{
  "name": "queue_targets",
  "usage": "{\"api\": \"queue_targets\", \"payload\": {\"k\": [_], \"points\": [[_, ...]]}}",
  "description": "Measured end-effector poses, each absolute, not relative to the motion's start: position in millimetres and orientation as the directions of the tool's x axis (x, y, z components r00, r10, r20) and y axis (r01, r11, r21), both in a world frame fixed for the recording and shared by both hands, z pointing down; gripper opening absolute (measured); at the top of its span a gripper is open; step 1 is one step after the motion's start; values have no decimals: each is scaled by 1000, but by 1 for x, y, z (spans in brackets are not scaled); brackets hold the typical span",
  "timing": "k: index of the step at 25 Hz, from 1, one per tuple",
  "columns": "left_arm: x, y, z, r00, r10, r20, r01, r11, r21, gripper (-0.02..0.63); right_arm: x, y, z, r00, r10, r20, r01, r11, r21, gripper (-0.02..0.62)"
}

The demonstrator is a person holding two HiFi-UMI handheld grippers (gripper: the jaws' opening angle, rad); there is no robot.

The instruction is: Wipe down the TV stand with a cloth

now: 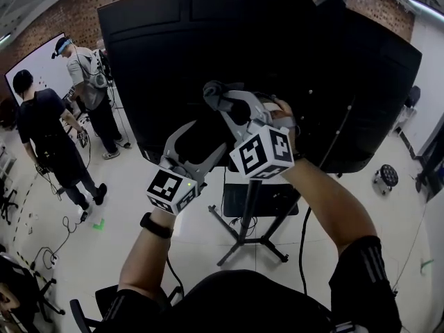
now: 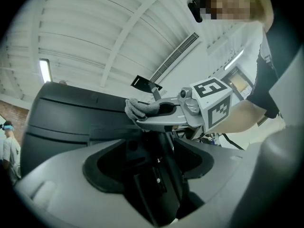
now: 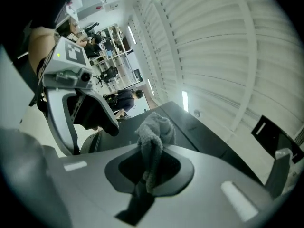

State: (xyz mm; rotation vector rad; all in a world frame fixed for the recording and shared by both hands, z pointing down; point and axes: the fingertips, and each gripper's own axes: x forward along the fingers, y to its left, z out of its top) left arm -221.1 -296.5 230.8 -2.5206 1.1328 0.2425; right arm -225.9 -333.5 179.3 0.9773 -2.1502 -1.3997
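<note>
Here our right gripper pinches the grey cloth; at its seven o'clock, our left gripper sits pressed together.

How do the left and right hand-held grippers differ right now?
The right hand-held gripper is clamped on a grey cloth; the left hand-held gripper has its jaws together on nothing. In the head view the right reaches farther over the TV and its black back than the left. Both are raised toward it.
</note>
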Motion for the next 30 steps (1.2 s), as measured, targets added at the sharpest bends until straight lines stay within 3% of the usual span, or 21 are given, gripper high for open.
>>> {"api": "queue_targets", "payload": {"k": [12,17,24,30], "points": [[-278,-309,245,643,-700,-310,-765,-606,-219,322,-302,-390,189,-552,-832,47,-38,82,996,21],[-280,-313,250,649,-695,-309,-759,-618,-204,322,-314,-405,192,-491,-866,100,43,90,995,21],[-274,-315,251,665,-678,-313,-744,-637,-201,322,-290,-405,197,-444,-888,121,106,83,991,20],[-253,-317,249,698,-643,-314,-711,-676,-196,322,-242,-410,205,-279,-943,180,256,107,961,20]]}}
